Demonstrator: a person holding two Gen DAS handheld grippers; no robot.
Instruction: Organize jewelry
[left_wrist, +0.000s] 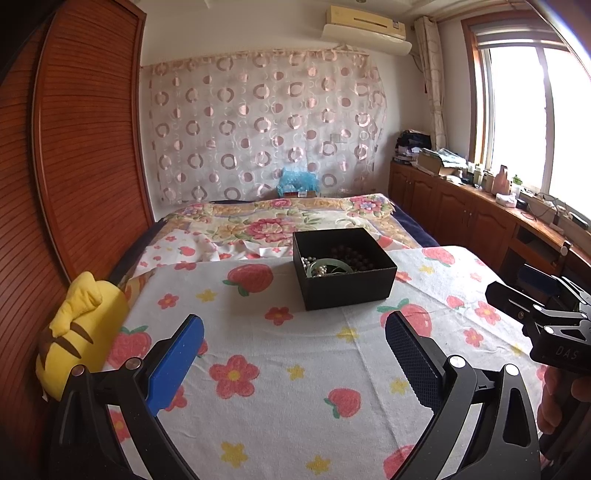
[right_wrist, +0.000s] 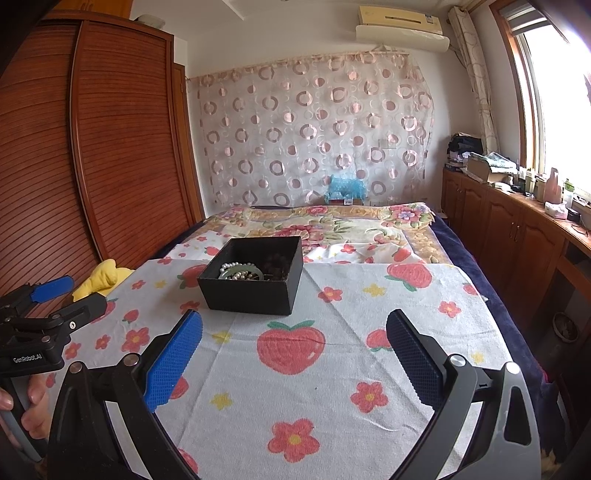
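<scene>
Light: we see daylight from the window, blown out at right.
Edges: fisheye bending, dark corners.

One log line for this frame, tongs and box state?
left tongs: open, empty | right tongs: open, empty | box: on cloth, holds beads, untouched

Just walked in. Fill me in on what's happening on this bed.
A person holds a two-finger gripper in each hand over a strawberry-print cloth. An open black box sits on the cloth ahead of them, holding pearl beads, a pale green bangle and dark beads. The left gripper and right gripper both hover open and empty, short of the box. Nothing is being handled right now.
</scene>
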